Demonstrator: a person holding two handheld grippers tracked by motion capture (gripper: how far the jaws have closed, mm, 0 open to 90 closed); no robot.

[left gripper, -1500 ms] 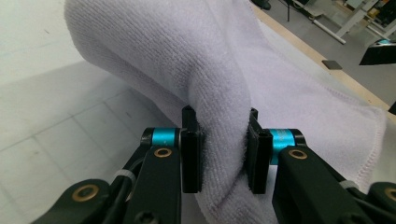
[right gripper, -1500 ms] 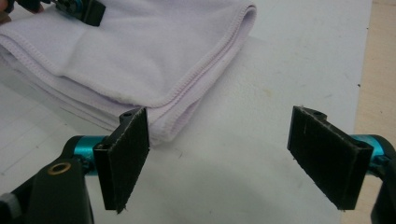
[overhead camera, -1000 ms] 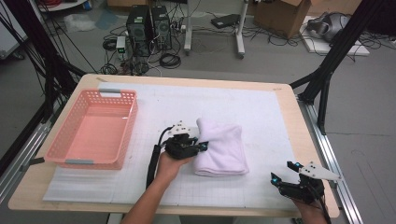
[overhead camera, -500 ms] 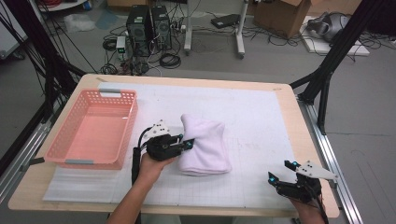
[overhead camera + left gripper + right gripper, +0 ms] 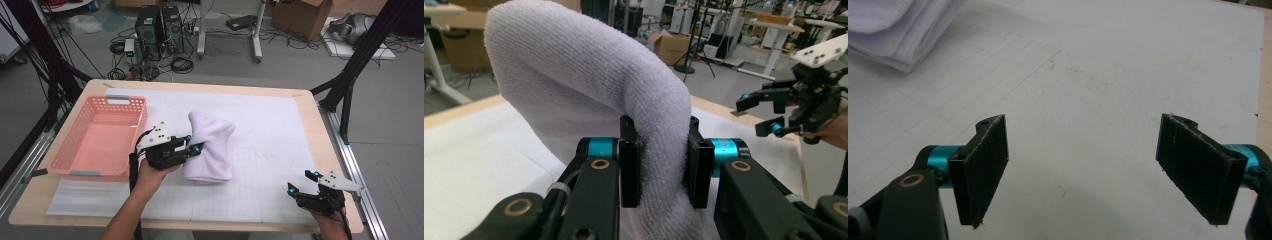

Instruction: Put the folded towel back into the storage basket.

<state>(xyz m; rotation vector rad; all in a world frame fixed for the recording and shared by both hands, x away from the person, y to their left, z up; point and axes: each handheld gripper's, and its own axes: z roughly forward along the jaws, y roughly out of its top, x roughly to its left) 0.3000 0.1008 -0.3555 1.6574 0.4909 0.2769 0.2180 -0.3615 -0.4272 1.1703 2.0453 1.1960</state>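
A folded white towel hangs partly lifted above the white mat, bent over where my left gripper is shut on its left side. In the left gripper view both black pads squeeze the thick folded towel between them, at my left gripper. A pink plastic basket stands on the table just left of that hand. My right gripper rests near the table's front right corner, its jaws wide apart. In the right gripper view my right gripper holds nothing over the bare mat, with the towel far off at the upper left.
The white gridded mat covers most of the wooden table. Black frame legs stand at both sides, and computers, cables and boxes lie on the floor behind the table.
My left gripper has carried the towel up and to the left, toward the basket; the towel has gone from lying flat to hanging bent. The right gripper has kept still.
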